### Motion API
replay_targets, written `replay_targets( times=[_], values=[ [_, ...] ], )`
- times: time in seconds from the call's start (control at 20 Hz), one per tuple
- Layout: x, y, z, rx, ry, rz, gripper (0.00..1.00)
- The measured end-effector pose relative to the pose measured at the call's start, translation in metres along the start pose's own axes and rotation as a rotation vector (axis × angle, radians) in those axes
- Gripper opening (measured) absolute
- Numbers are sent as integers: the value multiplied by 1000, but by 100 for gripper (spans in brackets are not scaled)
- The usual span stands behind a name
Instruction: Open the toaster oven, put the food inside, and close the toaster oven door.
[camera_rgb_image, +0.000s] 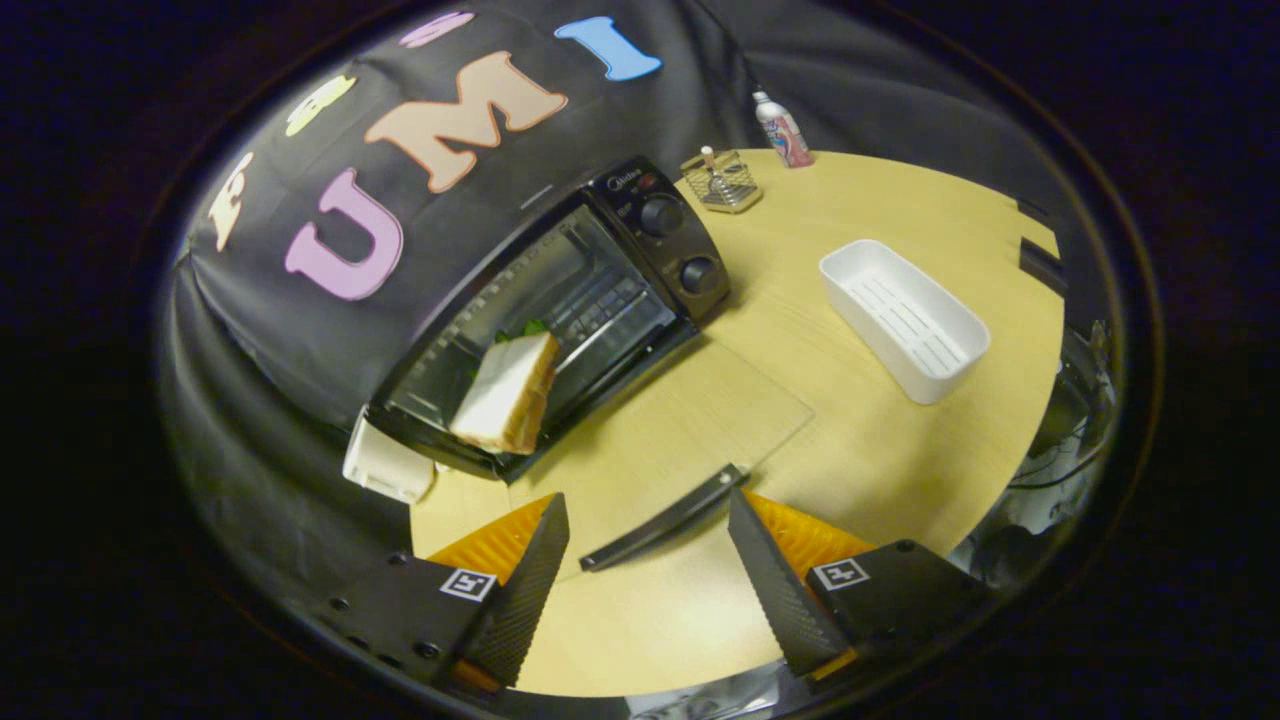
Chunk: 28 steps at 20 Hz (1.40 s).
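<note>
The gripper (648, 570) hangs above the pale wooden bench (900, 480) with its two black ribbed fingers (525, 585) spread wide apart and nothing between them. Just ahead of them, between the fingertips, lies the dark handle bar (665, 517) of the toaster oven's clear glass door (690, 420), which is dropped fully open and lies flat over the bench.

Beyond the door, toward 11 o'clock from the fingers, sits the black toaster oven (560, 310) with two round knobs (662, 215) on its control panel. Its cavity is open, and the wire rack shows inside. A triangular sandwich of white bread with a browned crust and a bit of green leaf (508, 392) rests at the front of the cavity, leaning up on one edge.

A small white box (385, 462) is just beside the oven's near corner, at about 10 o'clock from the fingers. At 1 o'clock, well apart from the oven, stands a white rectangular plastic tray (905, 320). Farther off at 12 o'clock are a small wire basket (722, 182) and, beyond it, a white bottle with a pink label (782, 128).
</note>
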<state>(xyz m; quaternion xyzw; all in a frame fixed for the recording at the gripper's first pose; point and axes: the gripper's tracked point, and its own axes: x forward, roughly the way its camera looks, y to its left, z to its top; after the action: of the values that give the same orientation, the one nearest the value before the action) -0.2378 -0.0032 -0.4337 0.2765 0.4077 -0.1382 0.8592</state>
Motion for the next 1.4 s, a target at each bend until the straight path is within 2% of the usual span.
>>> replay_targets(
  times=[0.1, 0.4, 0.65, 1.05, 1.4],
  values=[
    [-1, -16, -15, -72, 43, -45, 99],
    [19, -39, -59, -283, 159, -110, 99],
    [33, -34, -51, -401, 132, -114, 99],
    [38, -16, -39, -446, 102, -77, 99],
    [22, 29, -1, -406, -23, 11, 99]
  ],
)
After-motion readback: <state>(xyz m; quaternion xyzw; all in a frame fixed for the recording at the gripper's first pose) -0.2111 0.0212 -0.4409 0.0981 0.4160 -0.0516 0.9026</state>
